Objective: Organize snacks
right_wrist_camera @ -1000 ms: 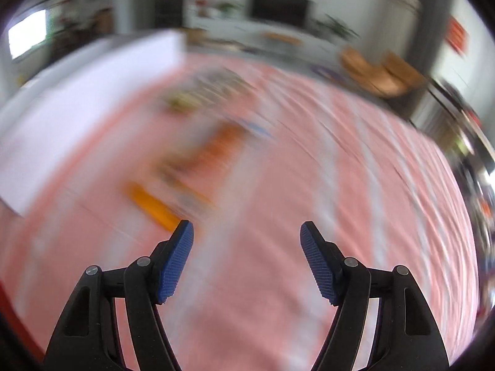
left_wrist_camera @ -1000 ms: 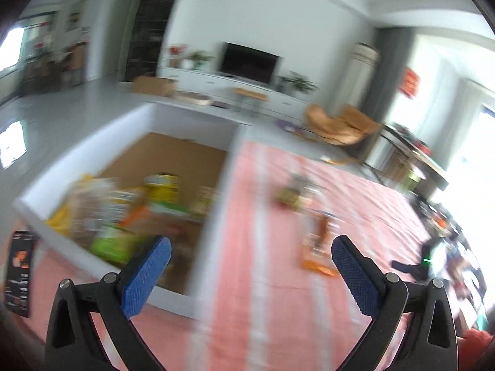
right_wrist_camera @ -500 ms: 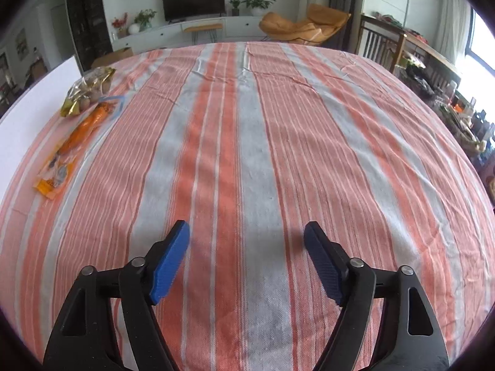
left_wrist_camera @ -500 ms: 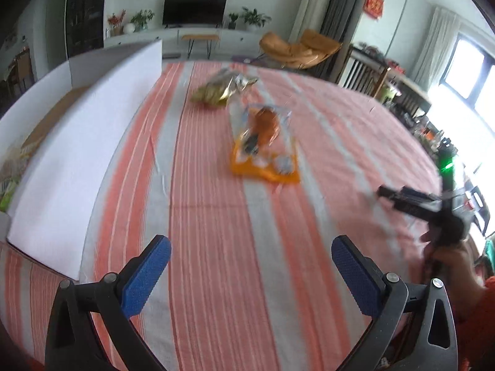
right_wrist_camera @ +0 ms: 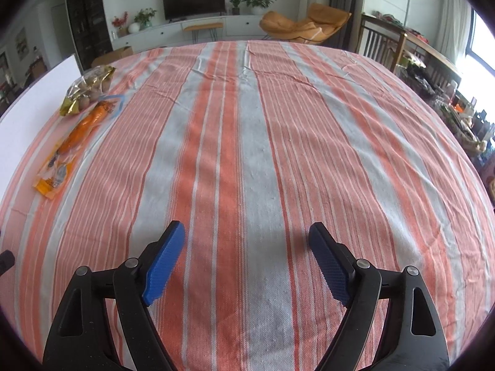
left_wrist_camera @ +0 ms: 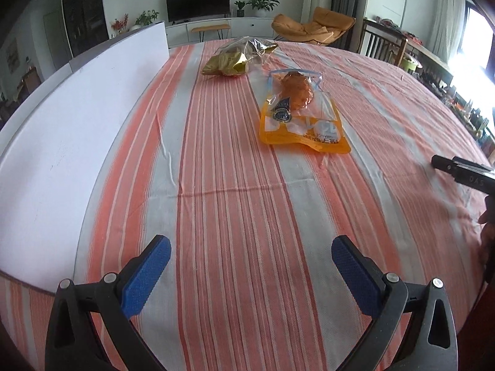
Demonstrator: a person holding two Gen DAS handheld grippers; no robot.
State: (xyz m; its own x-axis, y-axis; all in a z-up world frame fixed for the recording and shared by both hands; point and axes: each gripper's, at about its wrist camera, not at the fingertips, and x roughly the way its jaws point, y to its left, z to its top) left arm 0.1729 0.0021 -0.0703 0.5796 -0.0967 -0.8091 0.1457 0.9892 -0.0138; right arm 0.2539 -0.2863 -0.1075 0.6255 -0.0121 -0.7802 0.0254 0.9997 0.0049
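White-walled living room: television on low cabinet, orange lounge chair, bright window

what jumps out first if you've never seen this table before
The orange-and-grey striped tablecloth fills both views, with only two snacks on it: an orange snack pouch in the middle and a gold foil bag just beyond it. A tall white box wall runs along the left edge. The left gripper and right gripper hover over bare cloth, nothing between the jaws; the right's are opening.
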